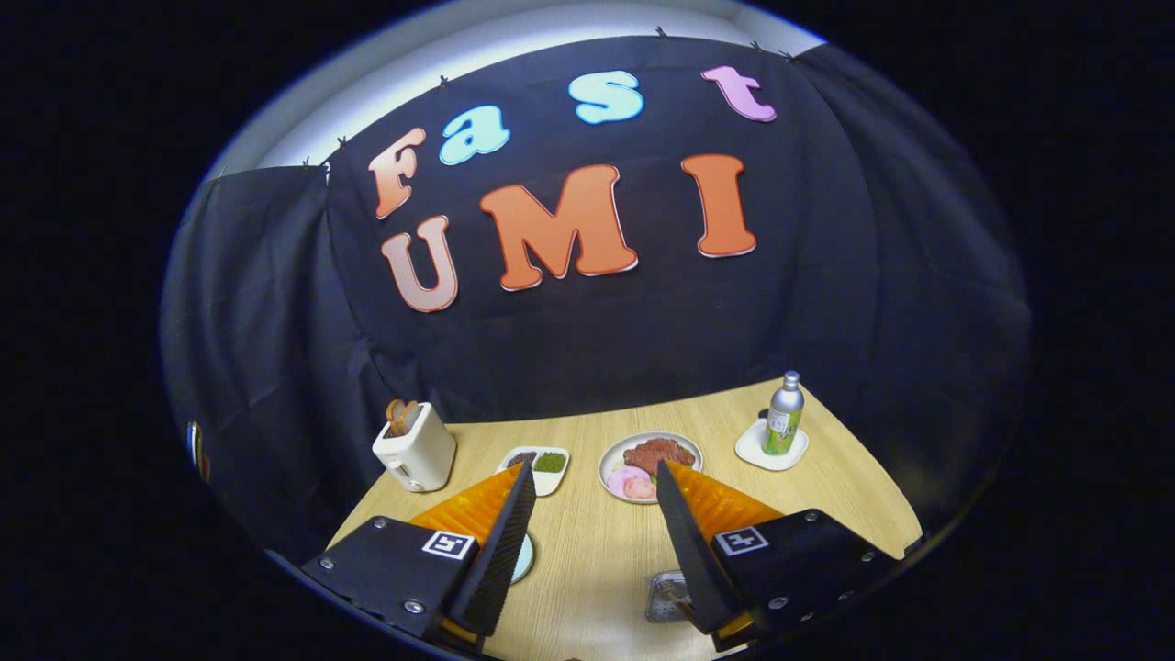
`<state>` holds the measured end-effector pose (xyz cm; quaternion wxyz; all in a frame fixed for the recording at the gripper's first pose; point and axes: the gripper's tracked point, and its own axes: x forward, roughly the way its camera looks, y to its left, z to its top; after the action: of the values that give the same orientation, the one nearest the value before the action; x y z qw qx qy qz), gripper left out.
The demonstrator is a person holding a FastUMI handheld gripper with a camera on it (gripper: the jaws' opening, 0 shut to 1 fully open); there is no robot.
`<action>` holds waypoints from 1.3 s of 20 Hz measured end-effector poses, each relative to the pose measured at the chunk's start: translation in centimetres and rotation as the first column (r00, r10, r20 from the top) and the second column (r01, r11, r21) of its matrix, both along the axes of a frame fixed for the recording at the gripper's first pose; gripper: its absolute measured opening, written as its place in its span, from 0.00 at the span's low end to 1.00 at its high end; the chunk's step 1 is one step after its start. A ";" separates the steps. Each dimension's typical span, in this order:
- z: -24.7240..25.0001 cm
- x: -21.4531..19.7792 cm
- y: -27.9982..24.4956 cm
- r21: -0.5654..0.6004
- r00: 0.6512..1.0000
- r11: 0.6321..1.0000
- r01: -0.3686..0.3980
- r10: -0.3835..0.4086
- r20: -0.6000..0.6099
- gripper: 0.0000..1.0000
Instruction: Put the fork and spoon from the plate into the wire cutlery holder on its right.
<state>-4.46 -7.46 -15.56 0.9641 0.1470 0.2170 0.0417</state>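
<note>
Claw (595, 477) wide open, holding nothing, above table (597, 551), food plate (613, 459) beyond

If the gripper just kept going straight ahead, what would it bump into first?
Probably the round white plate of meat and ham, just beyond the open gripper, slightly toward one finger. Nothing lies between the fingers, though depth is hard to judge.

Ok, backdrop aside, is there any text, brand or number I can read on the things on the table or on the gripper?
Bottle on the saucer: printed label, too small to read.
Square markers on the finger mounts: black-and-white code patterns, no words.
Toaster: no text visible.
Gripper: open, fingers apart over the table, holding nothing.
</note>
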 end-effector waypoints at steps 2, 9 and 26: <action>1.8 0.3 1.5 -0.007 0.998 1.000 -0.010 0.011 0.056 0.83; 8.1 2.6 5.2 -0.049 0.977 0.999 -0.018 0.028 0.213 0.91; 13.1 4.1 9.8 -0.087 0.951 0.996 -0.035 0.060 0.305 0.93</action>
<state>-0.35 2.38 -2.46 0.9900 0.0945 0.0694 0.0783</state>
